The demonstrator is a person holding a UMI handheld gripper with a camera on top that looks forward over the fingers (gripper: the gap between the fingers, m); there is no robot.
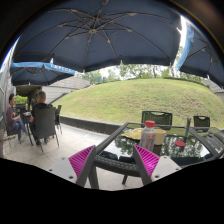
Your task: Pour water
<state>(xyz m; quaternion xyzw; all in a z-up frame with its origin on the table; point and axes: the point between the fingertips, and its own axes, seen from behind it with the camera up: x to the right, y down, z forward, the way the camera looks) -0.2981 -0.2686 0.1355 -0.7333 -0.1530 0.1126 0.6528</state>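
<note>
Outdoor patio under large dark blue umbrellas (95, 30), seen along the gripper (114, 160). Two fingers at the near bottom, each with a magenta pad (81, 160) on its inner face, spread wide apart with a broad gap between them; nothing clamped, nothing touched by either pad.

Just beyond the fingers, a glass-topped table (125, 155) on a dark frame, its near edge sitting between the two pads. On the glass, farther back and a little right of the gap's middle, a clear plastic bottle (149, 135) with a red cap, standing upright. Well apart from both pads, ahead of the right finger rather than between the tips. Water level inside not readable. To the right of the bottle, a small red-topped container (180, 146), too small to identify with certainty. Behind the bottle, something yellowish (133, 133) lying flat on the glass, kind unclear.

Dark woven chairs (156, 118) on the far side of the table, another (201, 122) at far right. Pale paving (60, 150) underfoot.

Far left, a second table group beneath a lighter blue umbrella (40, 70), with two seated people (14, 115) and a dark chair (44, 124) near them. Beyond the low wall, a grassy slope (130, 98) rising toward trees (135, 70) under bright sky.
</note>
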